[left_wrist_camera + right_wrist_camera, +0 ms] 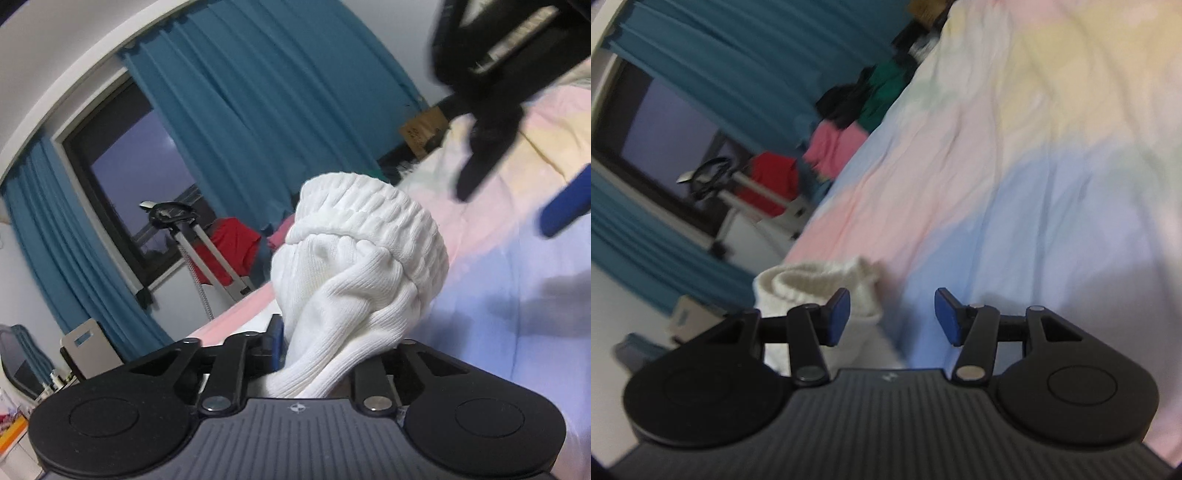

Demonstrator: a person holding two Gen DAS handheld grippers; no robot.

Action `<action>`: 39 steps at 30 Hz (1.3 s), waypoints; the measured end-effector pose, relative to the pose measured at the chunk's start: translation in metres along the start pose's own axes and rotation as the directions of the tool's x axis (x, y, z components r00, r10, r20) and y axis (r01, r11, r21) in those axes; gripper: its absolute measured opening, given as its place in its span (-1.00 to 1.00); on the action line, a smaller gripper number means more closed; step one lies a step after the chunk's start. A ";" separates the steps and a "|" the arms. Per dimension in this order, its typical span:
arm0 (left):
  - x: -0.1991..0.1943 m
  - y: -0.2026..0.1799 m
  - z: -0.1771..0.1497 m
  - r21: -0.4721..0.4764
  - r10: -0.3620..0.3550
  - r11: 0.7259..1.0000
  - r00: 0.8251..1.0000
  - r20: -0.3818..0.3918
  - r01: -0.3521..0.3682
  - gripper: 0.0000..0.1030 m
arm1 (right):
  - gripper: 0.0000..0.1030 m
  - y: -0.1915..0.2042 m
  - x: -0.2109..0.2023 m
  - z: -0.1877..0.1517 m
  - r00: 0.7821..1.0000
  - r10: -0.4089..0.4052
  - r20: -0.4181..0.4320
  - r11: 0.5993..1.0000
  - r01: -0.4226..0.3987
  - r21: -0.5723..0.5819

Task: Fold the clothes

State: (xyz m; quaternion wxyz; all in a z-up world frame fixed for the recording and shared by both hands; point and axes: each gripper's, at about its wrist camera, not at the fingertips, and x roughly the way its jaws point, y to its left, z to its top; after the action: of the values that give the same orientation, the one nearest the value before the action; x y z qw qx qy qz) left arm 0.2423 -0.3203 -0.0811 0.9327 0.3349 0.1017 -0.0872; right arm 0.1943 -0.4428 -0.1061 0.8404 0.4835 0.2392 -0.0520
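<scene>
Bed (1015,155): carried a pastel sheet in pink, blue and yellow patches; the right wrist view showed its wide spread, the left wrist view only a strip.
Curtains (258,110): teal, beside a dark window (140,177).
White sock bundle (354,280): rolled, ribbed cuff turned over the far end; long axis ran away from the left camera, cuff pointing outward, raised above the bed.
Left hand-held gripper (332,354): clenched on the bundle's near end.
Right hand-held gripper (892,317): released, blue pads (837,317) apart, nothing between them; the bundle lay just left of it.
</scene>
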 end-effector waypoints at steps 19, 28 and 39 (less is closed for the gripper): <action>-0.086 0.144 -0.116 -0.079 -0.124 0.990 0.981 -0.147 0.113 0.00 | 0.65 0.004 0.023 -0.028 0.982 0.076 -0.174 0.989 -0.052 0.139; -0.137 0.144 -0.141 -0.128 -0.193 0.977 0.967 -0.169 0.172 -0.31 | 0.65 0.033 0.041 -0.053 0.986 0.027 -0.165 0.998 -0.035 -0.047; -0.145 0.183 -0.148 -0.228 -0.281 0.941 0.952 -0.118 0.249 -0.75 | -0.24 0.048 0.010 -0.058 0.998 0.039 -0.048 0.979 -0.048 -0.199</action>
State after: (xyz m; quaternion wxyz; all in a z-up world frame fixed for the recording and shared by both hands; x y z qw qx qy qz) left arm 0.1249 -0.0726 -0.0458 0.9323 0.2228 0.2241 -0.1757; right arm 0.1981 -0.3674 -0.0973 0.8802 0.4028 0.2510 0.0016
